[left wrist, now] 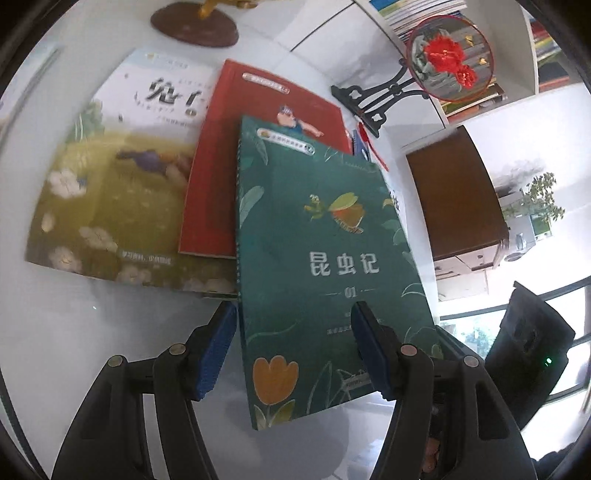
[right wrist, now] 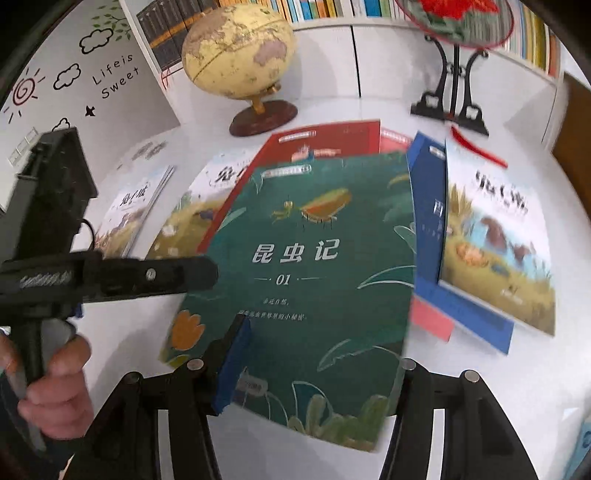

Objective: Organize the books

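A green book (left wrist: pixel 325 258) with a tulip on its cover is lifted off the white table. It overlaps a red book (left wrist: pixel 236 162) and a yellow-green picture book (left wrist: pixel 110 192). My left gripper (left wrist: pixel 291 350) has one blue pad under the book's left edge and one on its cover. In the right wrist view the green book (right wrist: pixel 317 280) sits between my right gripper's (right wrist: pixel 317 373) fingers, the left pad (right wrist: pixel 232 365) on the cover and the right finger hidden behind its edge. A blue book (right wrist: pixel 436 258) and another picture book (right wrist: pixel 495 240) lie to the right.
A globe (right wrist: pixel 240 51) on a brown base stands at the back. A round red-flower ornament on a black stand (right wrist: pixel 450 103) is at the back right. Bookshelves (right wrist: pixel 332 9) line the wall. A thin picture book (right wrist: pixel 133 214) lies at the left.
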